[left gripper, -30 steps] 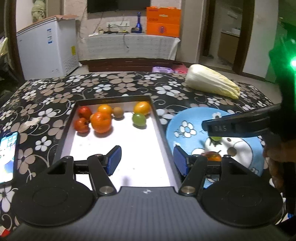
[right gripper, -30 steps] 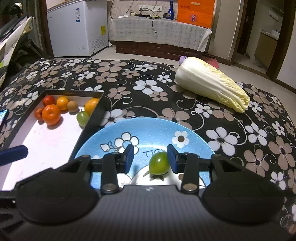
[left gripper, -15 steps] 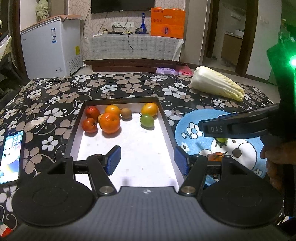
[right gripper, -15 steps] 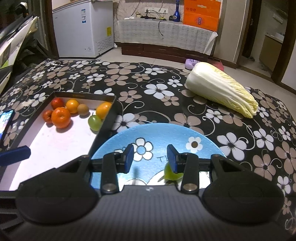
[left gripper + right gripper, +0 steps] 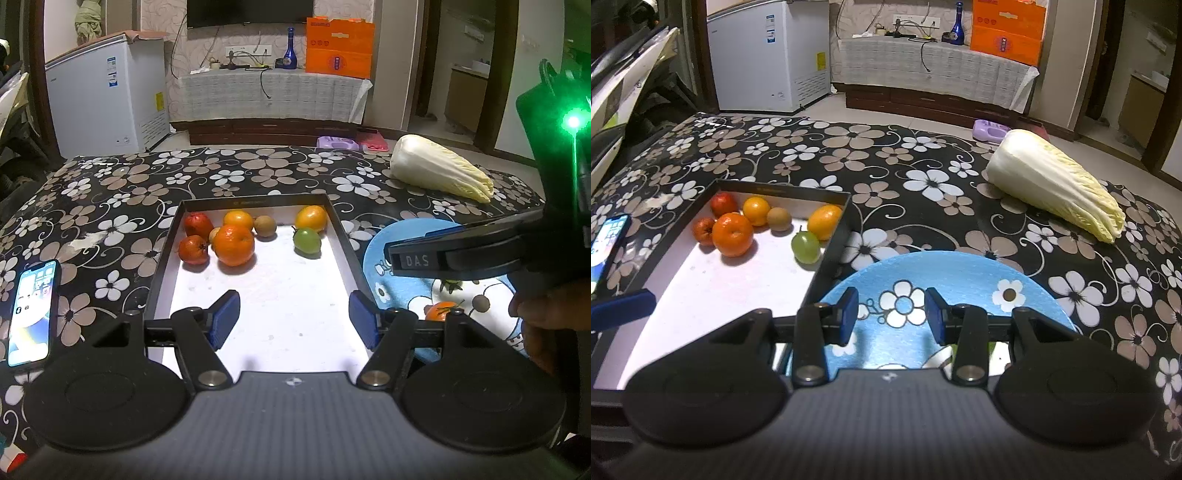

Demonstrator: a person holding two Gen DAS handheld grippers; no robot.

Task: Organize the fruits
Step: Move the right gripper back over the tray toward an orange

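Black cloth printed with beige and white flowers covers the table [image 5: 886,177], which fills the middle of both views. Behind it, at the top of the frames, stand a white chest freezer [image 5: 768,55], a low cabinet under a pale cover [image 5: 269,96], an orange box [image 5: 338,48] and a blue bottle [image 5: 290,59]. A napa cabbage [image 5: 1052,184] lies on the cloth at the right. A lit phone [image 5: 33,314] rests near the left edge.

Left of centre sits a dark-walled tray [image 5: 157,266] with a white floor. At its far end cluster the fruits: a large orange [image 5: 234,245], two red ones [image 5: 192,249], smaller orange ones, a brown one and a green one [image 5: 306,240]. Just beside the tray's right wall lies a blue flowered plate [image 5: 960,269]; in the left wrist view a small orange fruit [image 5: 441,310] shows on it.

The left gripper [image 5: 291,319] hangs over the tray's bare floor, fingers apart with nothing between them. The right gripper [image 5: 891,319] hangs over the plate, fingers apart and likewise empty.
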